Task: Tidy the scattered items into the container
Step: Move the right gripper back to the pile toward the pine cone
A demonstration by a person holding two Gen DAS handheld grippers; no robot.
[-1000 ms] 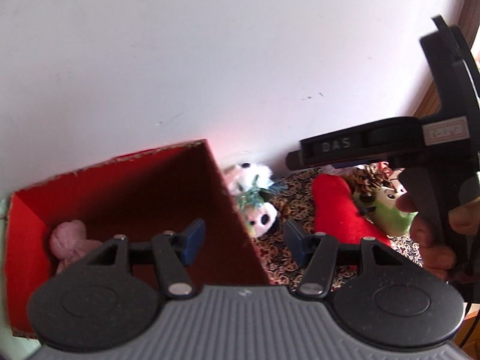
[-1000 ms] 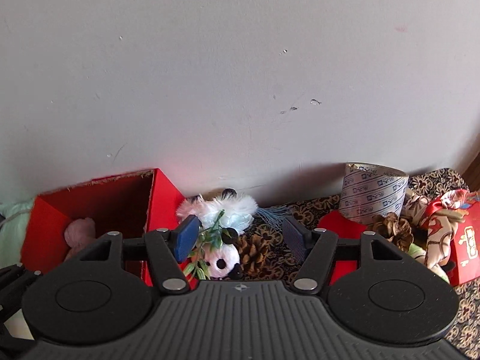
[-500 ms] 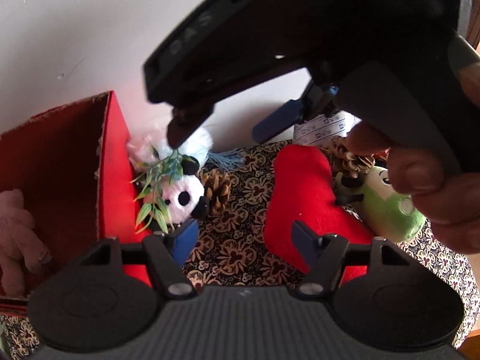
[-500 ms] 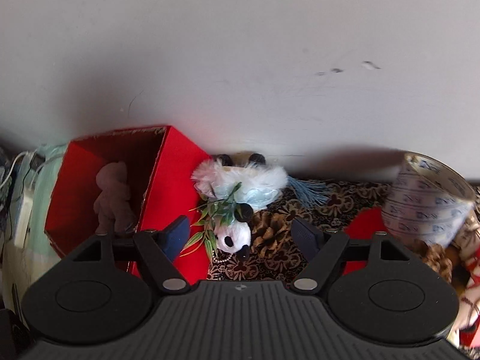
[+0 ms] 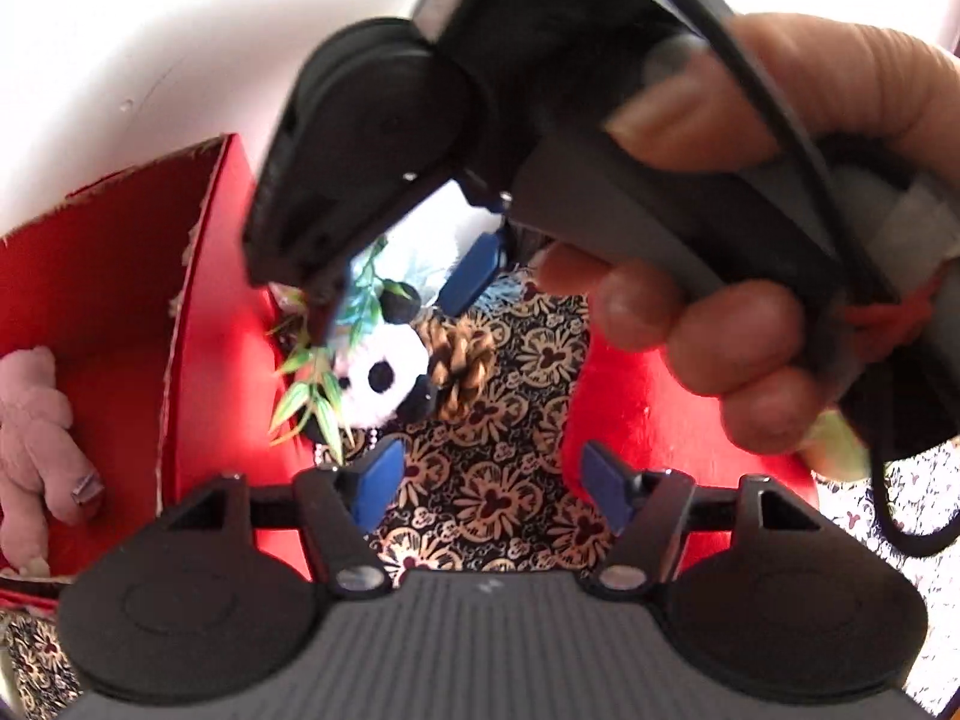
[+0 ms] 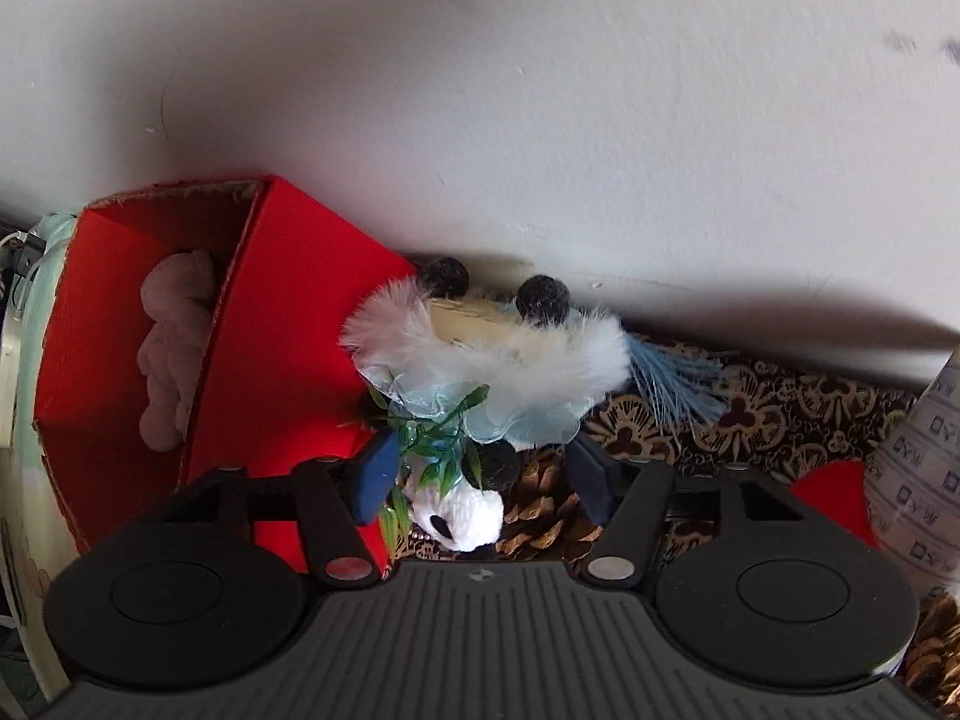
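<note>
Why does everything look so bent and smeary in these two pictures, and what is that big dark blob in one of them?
Left wrist view: the blob is the right gripper and the hand holding it, close to the lens and out of focus; the red box bows from the fisheye lens. Right wrist view: the wall curves, is softly blurred, and carries a broad shadow above the panda toy.

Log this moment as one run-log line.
right gripper: open, straddling panda plush | left gripper: open, empty | red box: holds pink plush

The printed marks on the paper roll (image 6: pixel 918 468) are too blurred to read.
</note>
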